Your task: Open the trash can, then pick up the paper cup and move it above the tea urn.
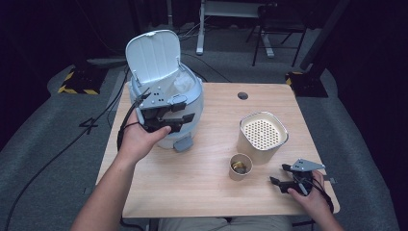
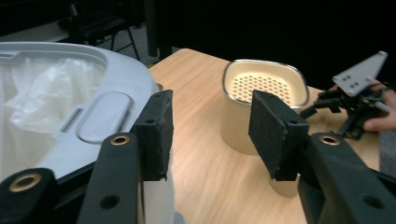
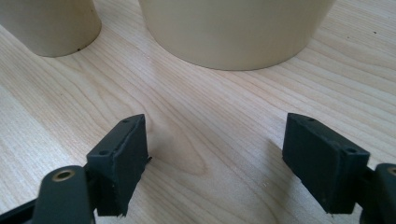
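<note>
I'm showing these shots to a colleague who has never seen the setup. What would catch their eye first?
Probably the pale bin at the table's far left, its lid raised and a plastic liner inside, with the left gripper open at its front. Next, the cream perforated-top container at mid-right, a small cup before it, and the right gripper open, low at the near right corner.

The high view looks forward and down over the whole tabletop (image 1: 202,178). The left gripper view rides above the bin's (image 2: 107,93) rim, facing across to the perforated canister (image 2: 264,100). The right gripper view sits low, close to the wood, sharing that canister's base (image 3: 233,32).
</note>
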`<state>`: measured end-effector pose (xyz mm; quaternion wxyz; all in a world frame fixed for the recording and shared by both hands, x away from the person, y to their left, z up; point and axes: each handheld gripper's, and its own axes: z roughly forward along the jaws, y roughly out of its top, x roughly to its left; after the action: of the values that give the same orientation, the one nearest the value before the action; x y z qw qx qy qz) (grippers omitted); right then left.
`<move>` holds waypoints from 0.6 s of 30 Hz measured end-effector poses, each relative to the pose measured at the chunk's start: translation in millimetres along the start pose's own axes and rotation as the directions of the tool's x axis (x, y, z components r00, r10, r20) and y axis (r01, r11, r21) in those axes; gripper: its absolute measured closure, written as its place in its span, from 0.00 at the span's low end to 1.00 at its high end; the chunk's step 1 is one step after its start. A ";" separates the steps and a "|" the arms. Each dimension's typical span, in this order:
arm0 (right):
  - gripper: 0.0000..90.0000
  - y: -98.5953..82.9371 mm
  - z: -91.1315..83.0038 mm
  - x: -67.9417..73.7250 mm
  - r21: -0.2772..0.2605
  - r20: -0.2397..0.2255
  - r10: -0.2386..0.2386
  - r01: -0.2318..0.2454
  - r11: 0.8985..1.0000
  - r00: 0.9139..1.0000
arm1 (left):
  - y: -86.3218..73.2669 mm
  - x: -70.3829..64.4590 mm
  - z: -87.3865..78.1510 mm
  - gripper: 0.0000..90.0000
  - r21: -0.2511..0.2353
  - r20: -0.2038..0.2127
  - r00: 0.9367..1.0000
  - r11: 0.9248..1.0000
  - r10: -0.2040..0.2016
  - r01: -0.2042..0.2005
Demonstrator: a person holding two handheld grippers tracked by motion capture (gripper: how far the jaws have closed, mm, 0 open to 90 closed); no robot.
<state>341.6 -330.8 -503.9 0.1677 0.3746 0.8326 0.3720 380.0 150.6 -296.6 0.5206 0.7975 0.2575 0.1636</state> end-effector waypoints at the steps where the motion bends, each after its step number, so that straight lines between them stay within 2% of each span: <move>1: 0.25 0.0 0.0 0.0 0.000 0.000 0.000 0.000 1.000 1.000 | -1.8 -3.0 -2.0 0.55 -0.001 0.009 1.000 1.000 0.005 -0.005; 5: 0.25 0.0 0.0 0.0 0.000 0.000 0.000 0.000 1.000 1.000 | -9.1 -11.0 -7.1 0.52 -0.012 0.038 0.999 1.000 0.016 -0.016; 7: 0.25 0.0 0.0 0.0 0.000 0.000 0.000 0.000 1.000 1.000 | -19.9 -14.9 -11.1 0.50 -0.015 0.052 0.998 0.999 0.034 -0.033; 8: 0.25 0.0 0.0 0.0 0.000 0.000 0.000 0.000 1.000 1.000 | -19.9 -14.9 -11.1 0.49 -0.015 0.052 0.998 0.999 0.034 -0.033; 9: 0.25 0.0 0.0 0.0 0.000 0.000 0.000 0.000 1.000 1.000 | -27.9 -17.2 -13.2 0.49 -0.014 0.057 0.998 0.999 0.035 -0.034; 12: 0.25 0.0 0.0 0.0 0.000 0.000 0.000 0.000 1.000 1.000 | -35.6 -20.1 -15.1 0.47 -0.017 0.066 0.997 0.999 0.036 -0.035; 17: 0.25 0.2 0.0 -0.1 0.001 -0.001 -0.002 0.002 1.000 1.000 | -63.0 -31.5 -14.0 0.44 0.000 0.100 0.995 1.000 0.029 -0.029; 18: 0.25 0.2 -0.1 -0.1 0.002 -0.001 -0.002 0.002 1.000 1.000 | -63.0 -31.5 -14.0 0.43 0.000 0.100 0.995 1.000 0.029 -0.029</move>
<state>341.8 -330.8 -503.7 0.1674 0.3739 0.8333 0.3713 331.8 163.2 -348.3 0.5296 0.8088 0.2195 0.1310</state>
